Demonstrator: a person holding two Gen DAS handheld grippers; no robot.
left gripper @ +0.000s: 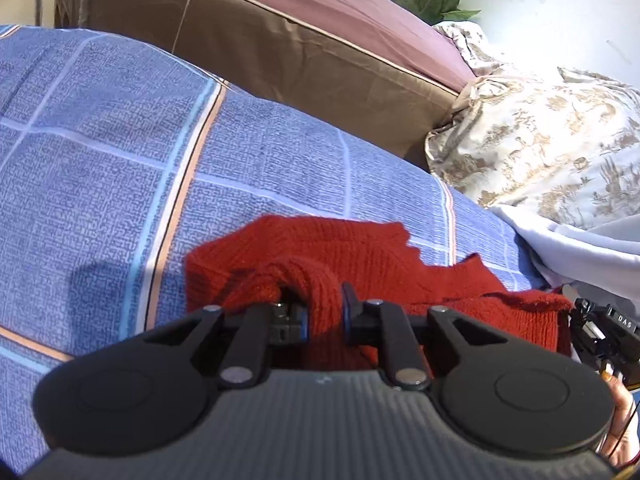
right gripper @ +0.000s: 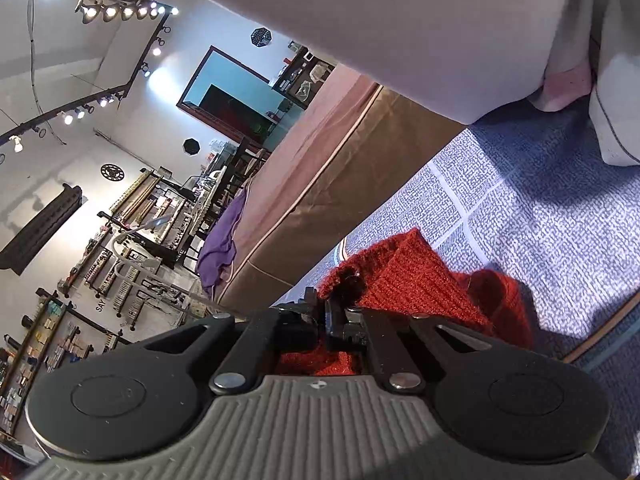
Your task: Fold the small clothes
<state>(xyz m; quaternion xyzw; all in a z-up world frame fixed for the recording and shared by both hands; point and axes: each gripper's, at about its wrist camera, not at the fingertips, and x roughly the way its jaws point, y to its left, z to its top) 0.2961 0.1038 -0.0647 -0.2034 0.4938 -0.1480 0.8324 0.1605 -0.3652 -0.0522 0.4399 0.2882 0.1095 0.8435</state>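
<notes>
Red knit garment [left gripper: 352, 256] on blue checked bedsheet [left gripper: 120, 140], pinched by left gripper [left gripper: 325, 314] and right gripper [right gripper: 334, 320], near edge hidden.

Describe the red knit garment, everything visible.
The red knit garment is a small ribbed piece in thick, slightly fuzzy yarn. It lies bunched and partly folded on the blue checked bedsheet, with one jagged edge showing against the sheet. The left gripper is shut on a rolled fold of it; the right gripper is shut on another edge, lifting that part off the sheet. Its full shape cannot be told, since much of it is hidden behind the grippers.
</notes>
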